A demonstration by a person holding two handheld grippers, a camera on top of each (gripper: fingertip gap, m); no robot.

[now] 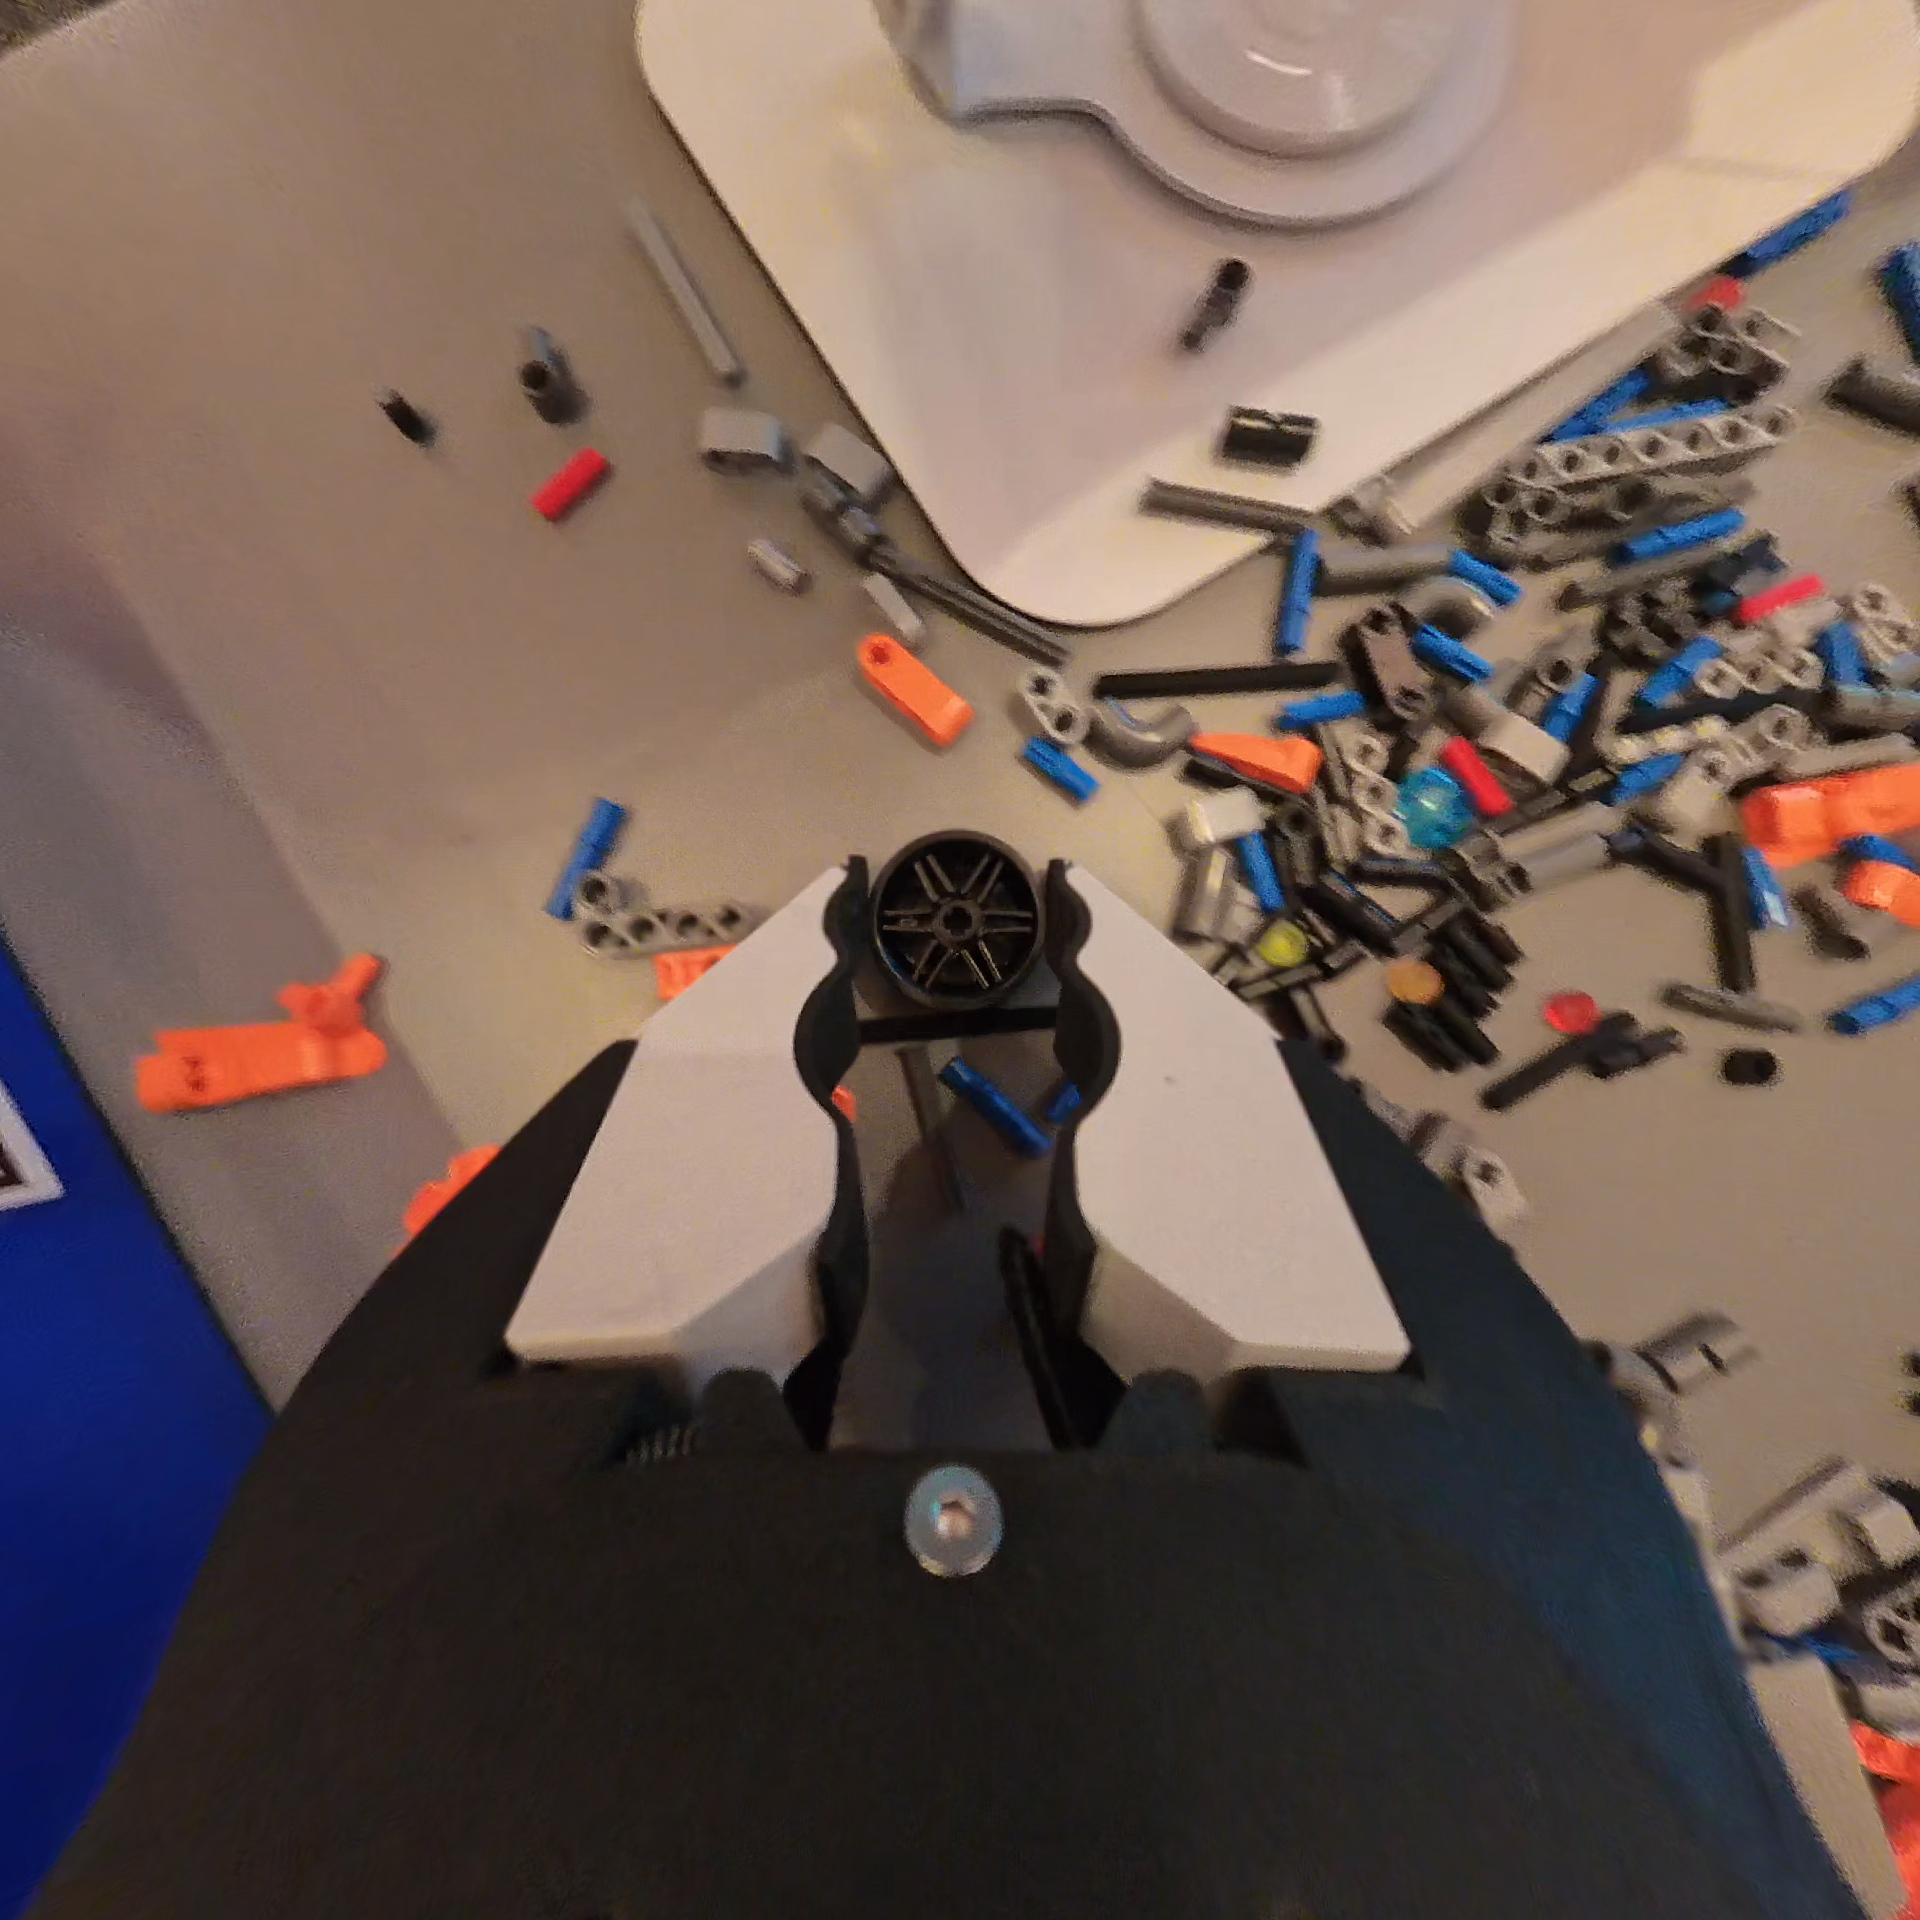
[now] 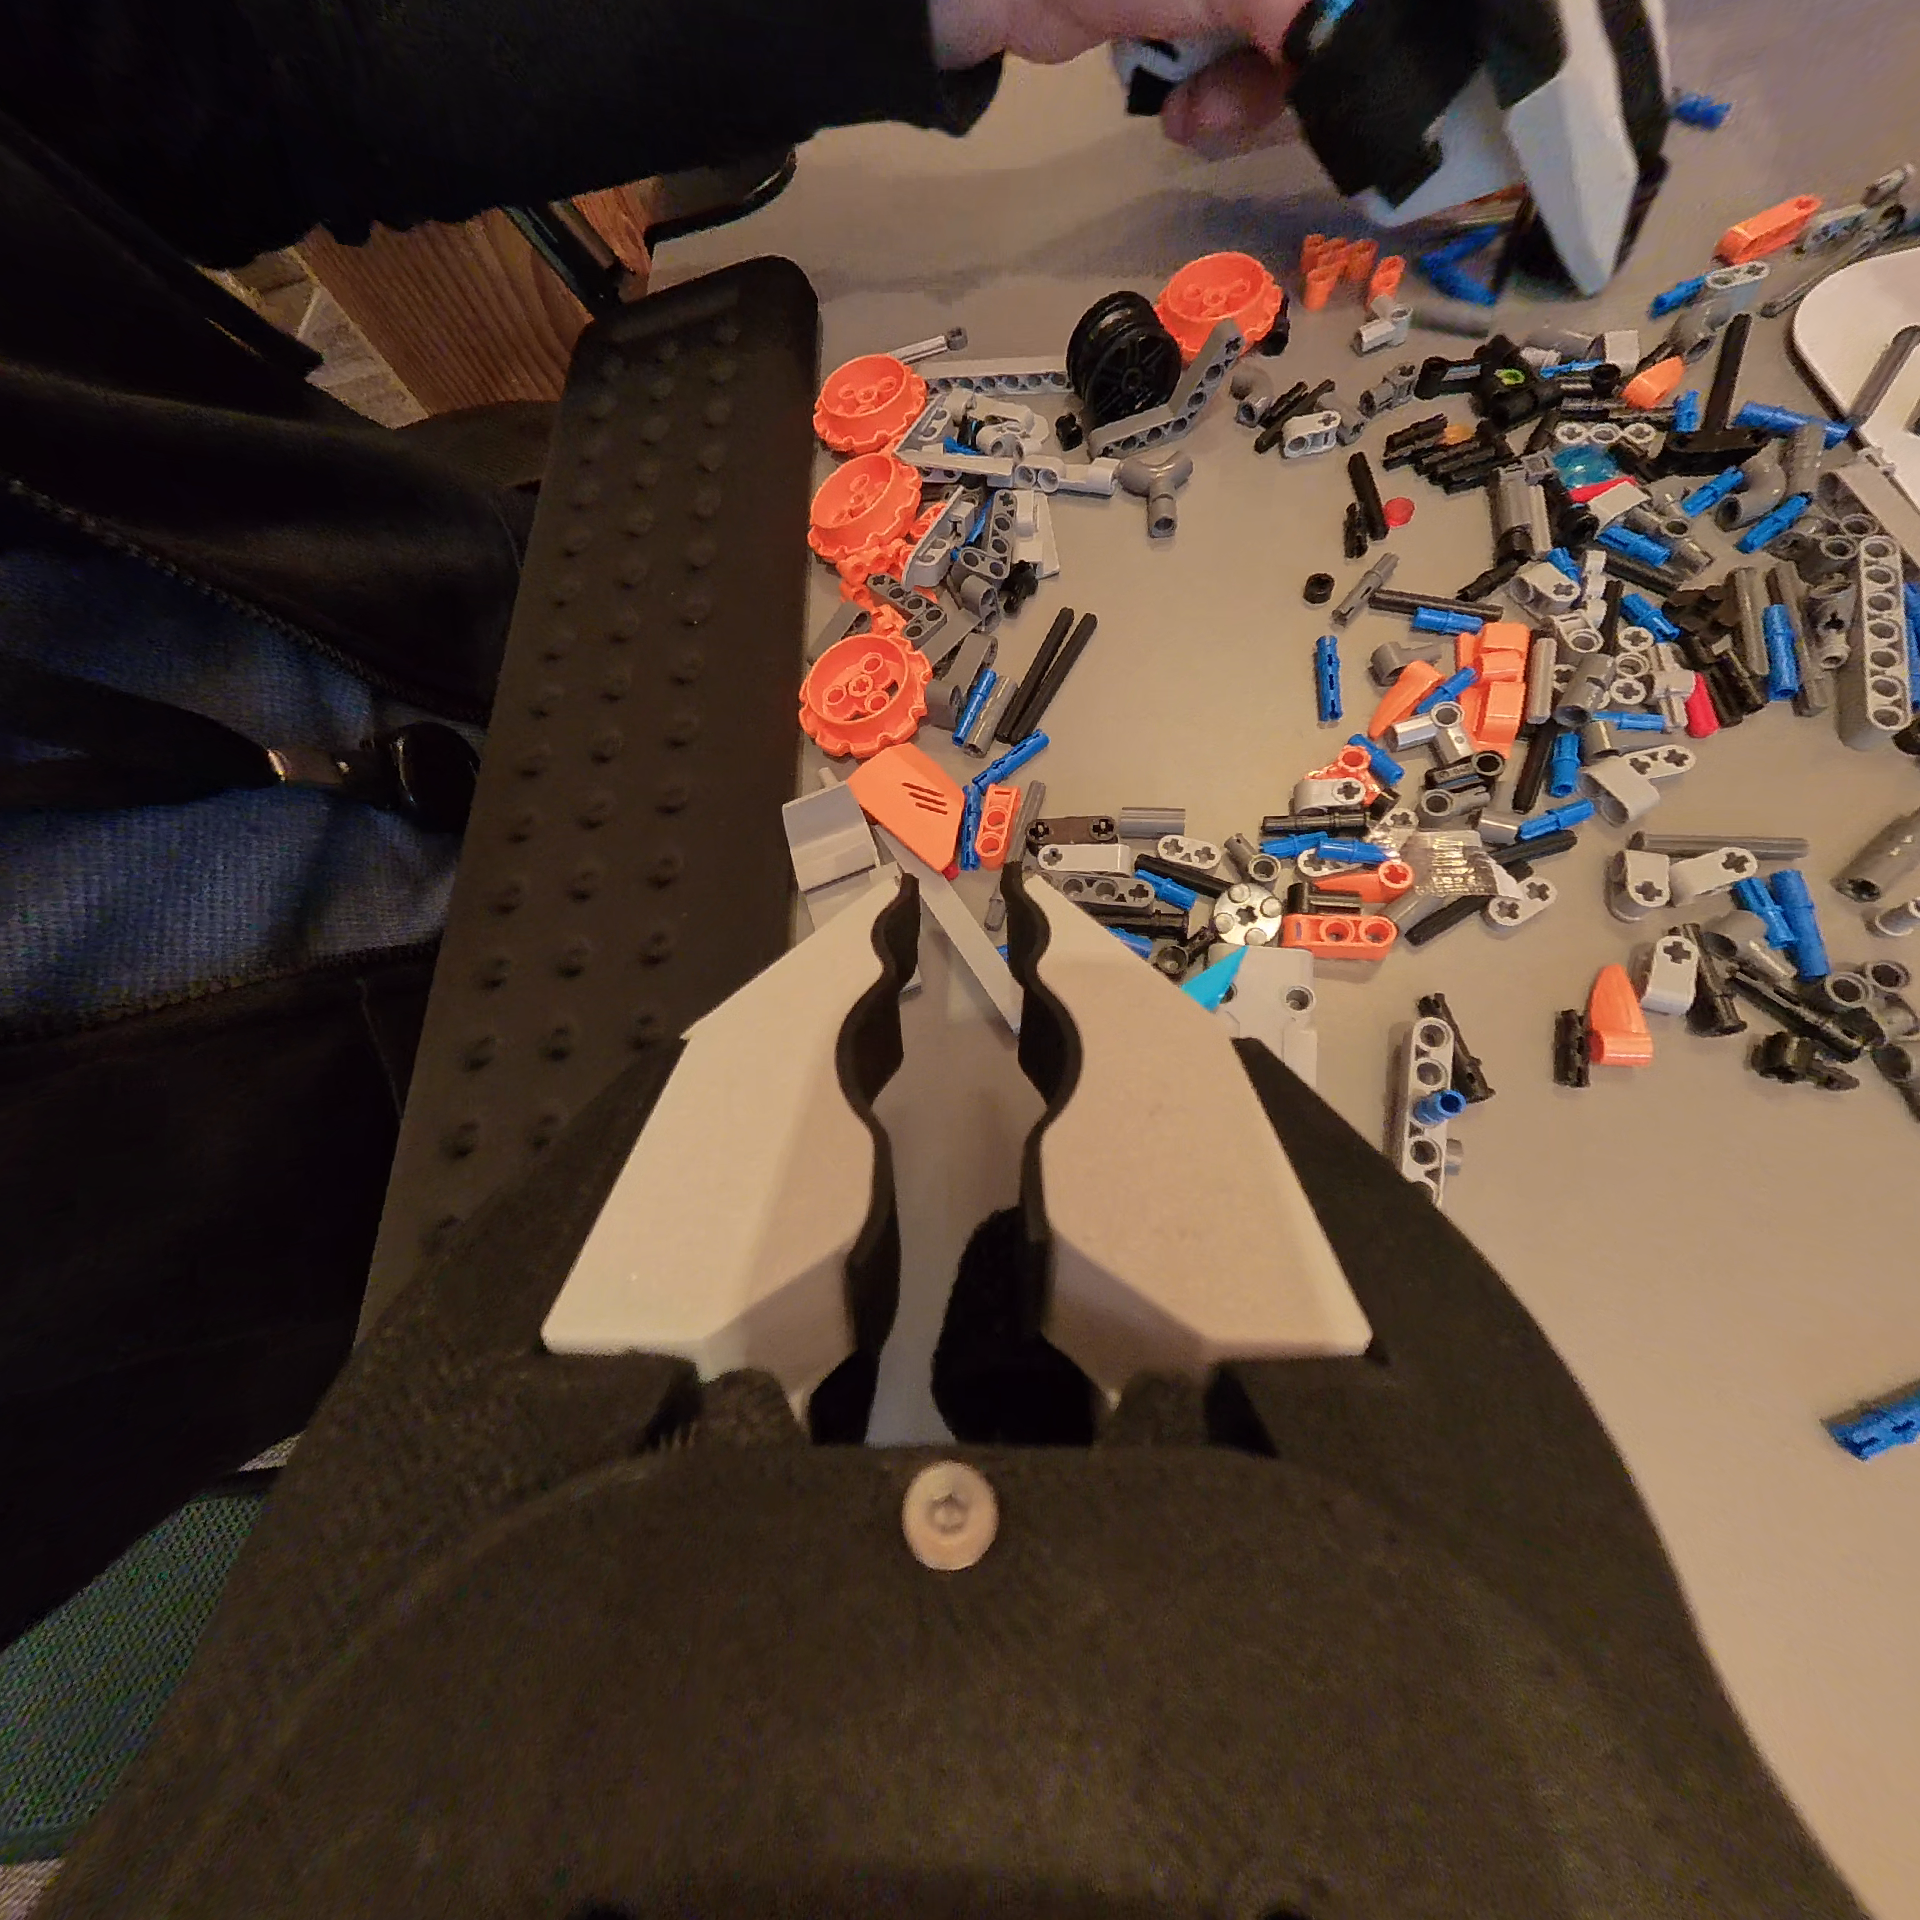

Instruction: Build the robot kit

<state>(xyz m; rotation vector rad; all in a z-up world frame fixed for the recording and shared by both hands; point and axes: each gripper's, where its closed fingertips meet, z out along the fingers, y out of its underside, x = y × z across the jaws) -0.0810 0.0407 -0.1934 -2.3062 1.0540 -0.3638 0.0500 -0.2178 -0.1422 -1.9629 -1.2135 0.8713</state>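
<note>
Left gripper (image 1: 954,914) up close, fingers clamped on a black spoked wheel (image 1: 954,921), pinched right at the tips and lifted above the grey table (image 1: 312,312). Just past it, at 12 o'clock, an orange pin-end piece (image 1: 914,688) lies alone; at 9 o'clock, an orange bracket (image 1: 260,1044). Out toward 2 o'clock sprawls a heap of blue, grey and black building parts (image 1: 1558,727). Farthest, at 12 to 1 o'clock, a white board (image 1: 935,364).

Over to the right gripper (image 2: 961,894): fingers narrowly apart, nothing gripped, tips hovering over a grey slanted panel (image 2: 977,956) at the table's near edge. At 11 o'clock, a black studded strip (image 2: 623,675) runs along the table edge. Beyond, orange toothed wheels (image 2: 868,691) stacked up toward 12. At 1 o'clock, far off, the other gripper (image 2: 1538,156) in a person's hand (image 2: 1195,83).
</note>
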